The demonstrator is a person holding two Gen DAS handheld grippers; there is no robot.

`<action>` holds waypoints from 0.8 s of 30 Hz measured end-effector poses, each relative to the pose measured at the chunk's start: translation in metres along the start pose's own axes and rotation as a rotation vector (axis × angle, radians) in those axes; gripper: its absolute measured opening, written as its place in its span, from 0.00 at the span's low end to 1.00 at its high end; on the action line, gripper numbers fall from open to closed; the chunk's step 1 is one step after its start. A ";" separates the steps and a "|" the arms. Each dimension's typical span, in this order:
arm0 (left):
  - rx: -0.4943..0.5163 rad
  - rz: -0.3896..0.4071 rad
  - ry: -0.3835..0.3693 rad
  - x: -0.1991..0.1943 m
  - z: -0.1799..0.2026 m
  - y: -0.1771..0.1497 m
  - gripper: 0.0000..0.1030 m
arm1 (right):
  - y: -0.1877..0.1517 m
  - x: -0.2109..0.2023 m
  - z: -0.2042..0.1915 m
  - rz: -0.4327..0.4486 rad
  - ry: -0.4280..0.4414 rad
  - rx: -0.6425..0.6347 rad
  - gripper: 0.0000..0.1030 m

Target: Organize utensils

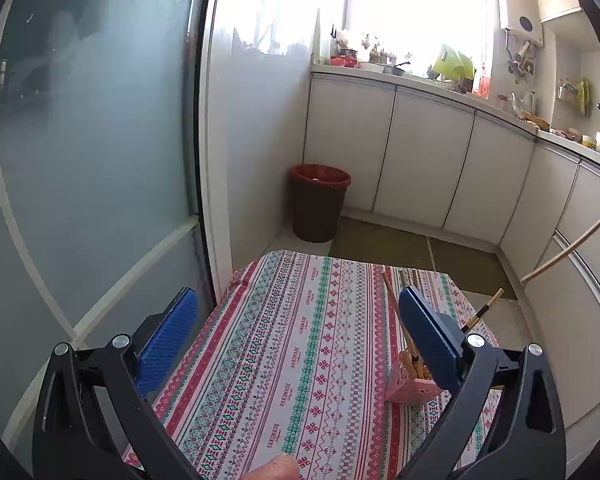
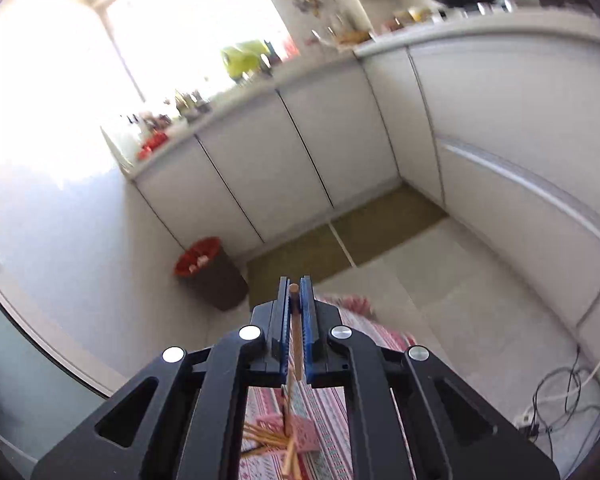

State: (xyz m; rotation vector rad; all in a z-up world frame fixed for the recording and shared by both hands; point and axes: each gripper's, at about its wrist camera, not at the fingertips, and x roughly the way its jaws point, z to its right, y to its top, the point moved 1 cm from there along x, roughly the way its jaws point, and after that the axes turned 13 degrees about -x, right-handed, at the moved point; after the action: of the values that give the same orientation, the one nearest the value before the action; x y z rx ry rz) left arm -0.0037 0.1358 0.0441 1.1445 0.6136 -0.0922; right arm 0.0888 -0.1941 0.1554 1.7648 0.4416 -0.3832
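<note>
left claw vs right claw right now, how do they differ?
Left claw is spread wide and holds nothing; right claw is shut on a wooden chopstick. Left sits beside the pink holder; right is above it. Both have blue pads.

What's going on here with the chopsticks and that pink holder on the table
A person is sorting chopsticks. The right hand-held gripper is shut on a wooden chopstick, held above the pink holder, which already has several chopsticks in it. The left hand-held gripper is open and empty over the patterned tablecloth, next to the holder.
</note>
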 end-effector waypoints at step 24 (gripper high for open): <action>-0.019 -0.022 0.012 0.005 -0.004 0.003 0.93 | -0.090 0.069 -0.100 -0.101 0.026 -0.323 0.05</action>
State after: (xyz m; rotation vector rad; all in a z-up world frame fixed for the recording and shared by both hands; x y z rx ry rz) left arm 0.0002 0.1419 0.0427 1.1206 0.6366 -0.0976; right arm 0.1076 -0.0710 0.0691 1.4383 0.5797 -0.3396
